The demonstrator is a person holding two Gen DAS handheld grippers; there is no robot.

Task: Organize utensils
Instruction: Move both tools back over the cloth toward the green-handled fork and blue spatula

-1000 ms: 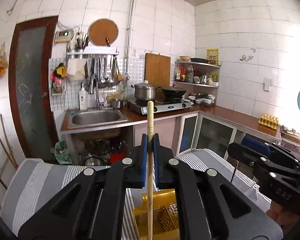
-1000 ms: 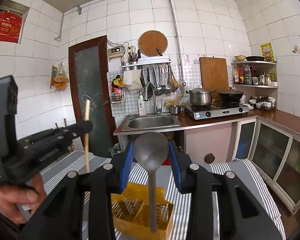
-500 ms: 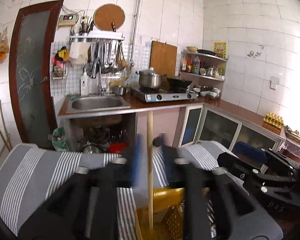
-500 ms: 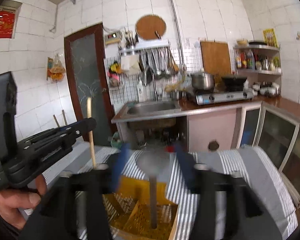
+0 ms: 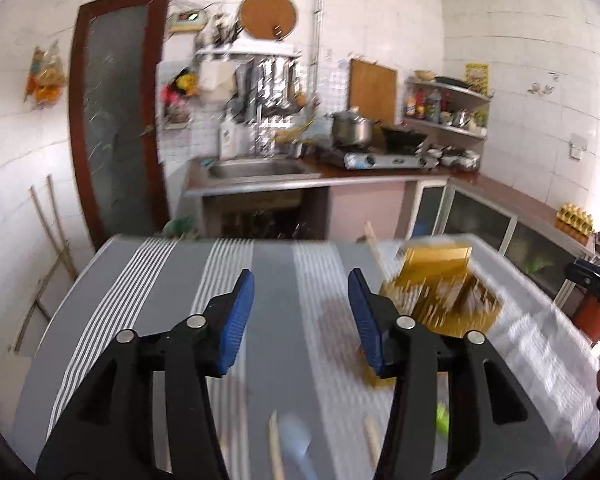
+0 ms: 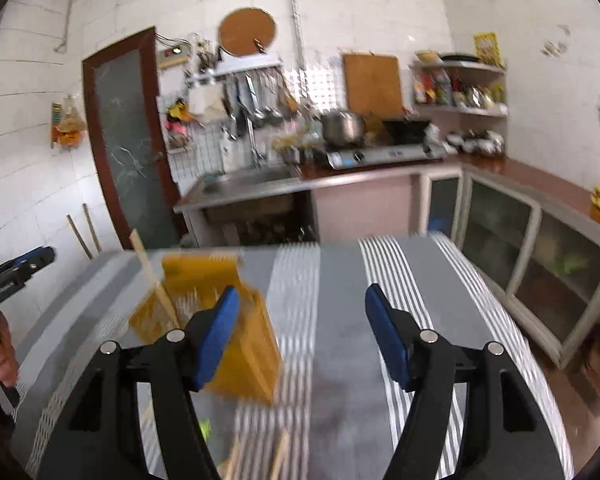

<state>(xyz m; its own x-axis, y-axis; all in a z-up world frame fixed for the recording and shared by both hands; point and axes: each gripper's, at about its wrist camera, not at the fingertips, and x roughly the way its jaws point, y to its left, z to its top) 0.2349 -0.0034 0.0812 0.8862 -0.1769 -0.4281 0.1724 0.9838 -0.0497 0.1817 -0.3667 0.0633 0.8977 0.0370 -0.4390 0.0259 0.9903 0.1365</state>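
- the left hand-held gripper [image 5: 301, 316] hangs over the striped counter [image 5: 276, 280], its jaws opening with nothing between them, ready for the loose utensils [image 5: 296, 440] below.
- the right hand-held gripper [image 6: 300, 332] is spread and empty beside the yellow basket [image 6: 256, 352], where a wooden stick [image 6: 152, 280] leans.

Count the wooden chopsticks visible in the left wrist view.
3. One chopstick leans in the yellow caddy; two more chopsticks lie on the striped cloth near the bottom edge. Blur may hide others.

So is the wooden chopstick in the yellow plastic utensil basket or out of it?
In. The wooden chopstick stands tilted in the yellow plastic utensil basket, its top leaning out past the rim; neither tool touches it.
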